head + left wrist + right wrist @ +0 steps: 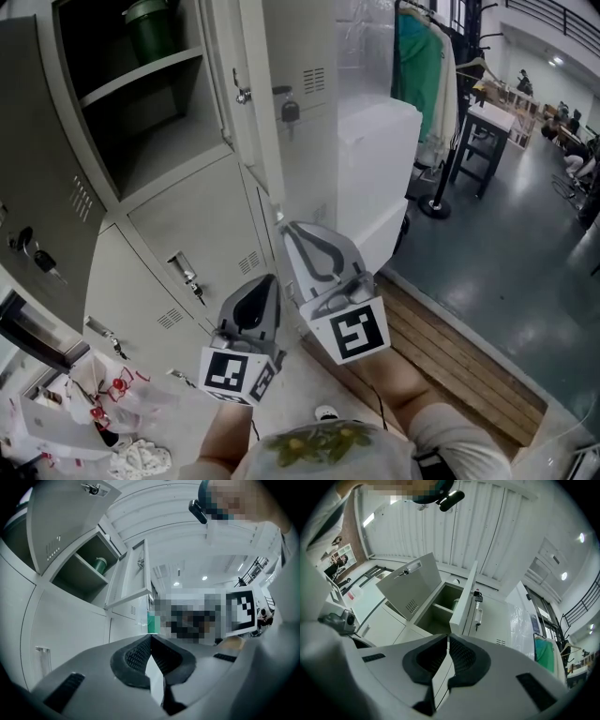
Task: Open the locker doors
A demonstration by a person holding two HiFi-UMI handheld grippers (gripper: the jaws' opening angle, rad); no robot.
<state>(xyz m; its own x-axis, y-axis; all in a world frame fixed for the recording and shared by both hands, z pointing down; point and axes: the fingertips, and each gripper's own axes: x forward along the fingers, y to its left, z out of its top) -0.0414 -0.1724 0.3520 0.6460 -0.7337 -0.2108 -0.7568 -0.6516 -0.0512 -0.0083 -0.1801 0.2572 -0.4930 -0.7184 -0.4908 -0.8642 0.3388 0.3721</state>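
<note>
The left gripper (269,281) and the right gripper (286,228) are hanging side by side in front of the lockers, each with its jaws pressed together on nothing. Two upper doors are standing open on either side of one compartment: a grey door (42,150) swung out to the left and a pale door (251,94) carrying a padlock (289,111). The pale door's lower corner is jutting out just beyond the right gripper's tip. A green container (150,28) is sitting inside, above the shelf. Below, a closed door (202,230) is showing a key (190,278) in its lock. A white wrapped block (380,169) is crowding the lockers' right side, while a wooden pallet (459,361) and plastic bags (103,412) are lying on the floor.
</note>
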